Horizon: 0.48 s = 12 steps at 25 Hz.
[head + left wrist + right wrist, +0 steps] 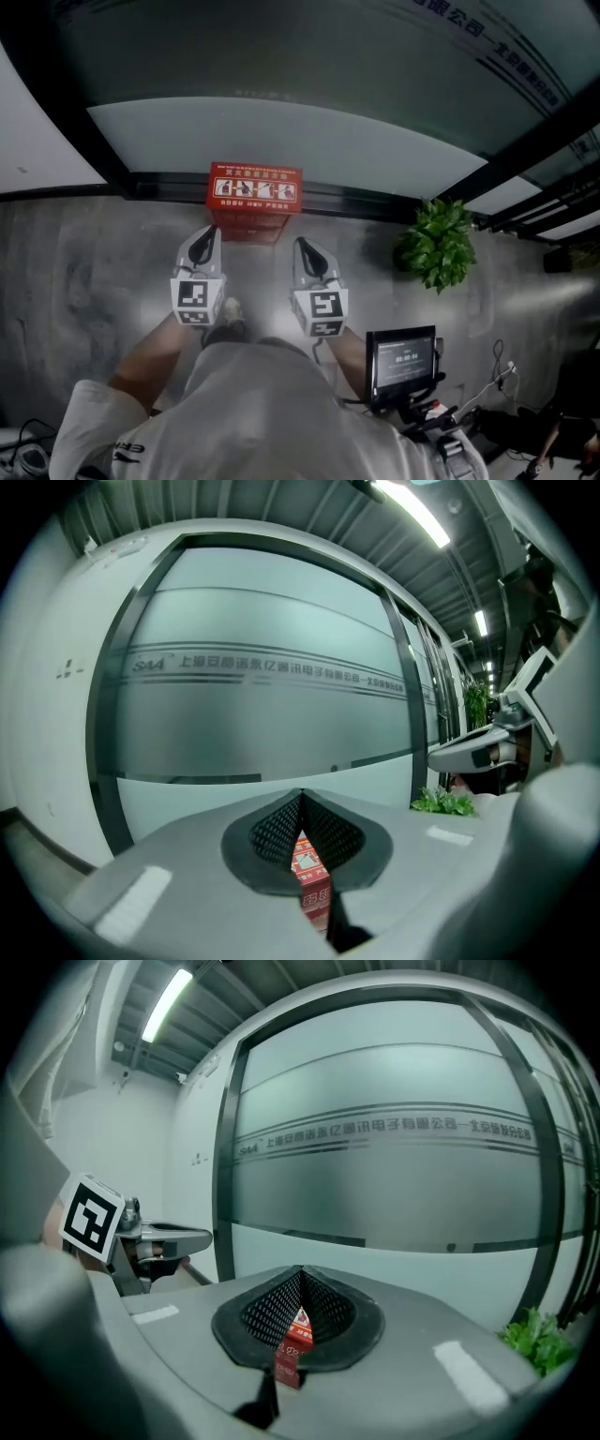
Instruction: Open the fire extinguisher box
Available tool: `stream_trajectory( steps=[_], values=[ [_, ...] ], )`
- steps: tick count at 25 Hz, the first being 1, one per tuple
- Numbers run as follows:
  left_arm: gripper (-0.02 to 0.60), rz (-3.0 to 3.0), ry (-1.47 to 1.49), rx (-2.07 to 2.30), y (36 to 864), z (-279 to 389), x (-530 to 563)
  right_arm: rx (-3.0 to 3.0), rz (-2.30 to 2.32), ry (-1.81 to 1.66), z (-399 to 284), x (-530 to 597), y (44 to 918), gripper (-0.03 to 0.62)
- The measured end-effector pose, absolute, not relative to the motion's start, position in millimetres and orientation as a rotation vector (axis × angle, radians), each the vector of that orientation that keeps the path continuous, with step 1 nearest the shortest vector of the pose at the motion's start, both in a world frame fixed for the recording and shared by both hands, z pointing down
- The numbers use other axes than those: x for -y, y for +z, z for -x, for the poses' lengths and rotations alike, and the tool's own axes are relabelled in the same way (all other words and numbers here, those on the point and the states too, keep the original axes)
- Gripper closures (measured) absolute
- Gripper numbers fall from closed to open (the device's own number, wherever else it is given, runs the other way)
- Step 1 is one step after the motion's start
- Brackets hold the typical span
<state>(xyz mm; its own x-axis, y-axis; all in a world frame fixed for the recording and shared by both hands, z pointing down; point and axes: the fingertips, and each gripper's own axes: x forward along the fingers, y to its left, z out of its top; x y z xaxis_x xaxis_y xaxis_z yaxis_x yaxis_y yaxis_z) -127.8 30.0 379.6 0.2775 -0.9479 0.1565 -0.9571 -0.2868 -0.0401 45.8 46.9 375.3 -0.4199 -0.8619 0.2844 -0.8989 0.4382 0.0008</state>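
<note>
1. A person stands over a red fire extinguisher box (pixel 254 192) on the grey floor (pixel 103 262). The left claw (pixel 204 246) and the right claw (pixel 309 255) are held side by side just short of it. Neither touches the box.
2. Both claws are pinched shut with their tips together and nothing between them. Each gripper view shows only a sliver of the red box through the gap beneath the tips.
3. Likely hazard: no latch, handle or lip can be made out from here. A closed tip set blindly on the lid could skid off the smooth top.
4. Second hazard: a claw that catches the lid edge without the other steadying the body may lift or drag the whole box instead of opening it.
5. Third hazard: the box stands against the black base rail of the frosted glass wall (pixel 281 131). A lid swung back hard could knock that rail or the glass.
6. The potted plant (pixel 438 242) is well apart to the right and looks out of harm's way.
7. The box is squat and rectangular, and its lid appears closed. A label with white picture panels and Chinese print covers the top. The front face is in shadow.
</note>
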Motion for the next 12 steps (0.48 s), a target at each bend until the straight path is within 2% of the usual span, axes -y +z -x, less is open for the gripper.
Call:
stream_trajectory(
  steps=[7, 12],
  values=[
    [0.580, -2.474, 0.356, 1.801, 414.3, 180.7, 36.2, 2.378, -1.547, 0.198, -11.0, 10.9, 392.0, 0.580],
    [0.580, -2.476, 0.431, 1.778, 433.7, 195.2, 65.7, 2.334, -1.535, 0.189, -7.3, 42.5, 409.8, 0.580]
  ],
)
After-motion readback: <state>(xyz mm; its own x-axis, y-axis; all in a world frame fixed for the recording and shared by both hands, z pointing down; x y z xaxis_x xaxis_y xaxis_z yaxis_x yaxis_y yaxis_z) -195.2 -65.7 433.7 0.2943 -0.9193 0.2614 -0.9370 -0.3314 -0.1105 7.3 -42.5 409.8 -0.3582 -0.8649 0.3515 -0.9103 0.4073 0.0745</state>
